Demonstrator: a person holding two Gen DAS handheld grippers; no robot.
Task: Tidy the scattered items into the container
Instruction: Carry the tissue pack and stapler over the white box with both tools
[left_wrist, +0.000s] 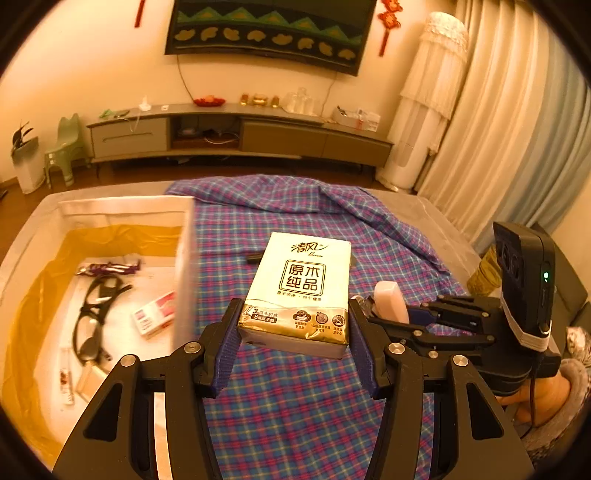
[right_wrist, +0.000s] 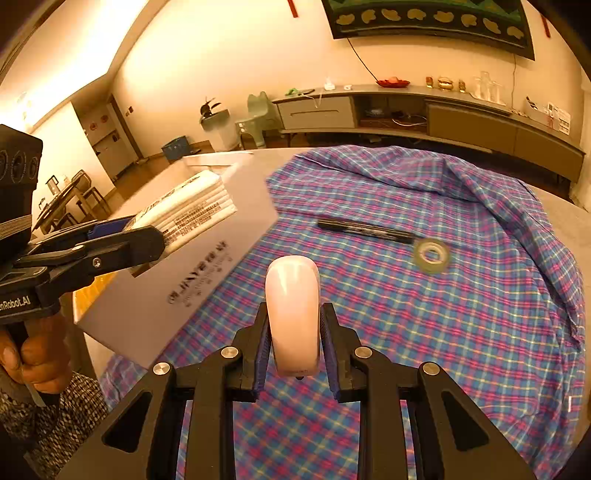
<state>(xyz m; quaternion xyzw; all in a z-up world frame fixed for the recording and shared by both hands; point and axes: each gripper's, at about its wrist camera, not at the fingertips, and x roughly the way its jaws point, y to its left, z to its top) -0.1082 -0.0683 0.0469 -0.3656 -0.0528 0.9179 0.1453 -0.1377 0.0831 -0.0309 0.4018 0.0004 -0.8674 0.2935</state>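
Beyond the tissue pack (left_wrist: 299, 291), black marker (left_wrist: 255, 257) mostly hidden, box (left_wrist: 184, 236) blurred

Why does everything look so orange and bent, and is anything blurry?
Both views: warm indoor light tints everything; fisheye lenses bow the walls and corners. Left wrist view: the box wall smears with motion. Right wrist view: the tape roll looks soft, the pink bottle sharp.

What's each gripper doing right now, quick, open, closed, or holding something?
Left gripper: closed on the tissue pack.
Right gripper: closed on the pale pink bottle.
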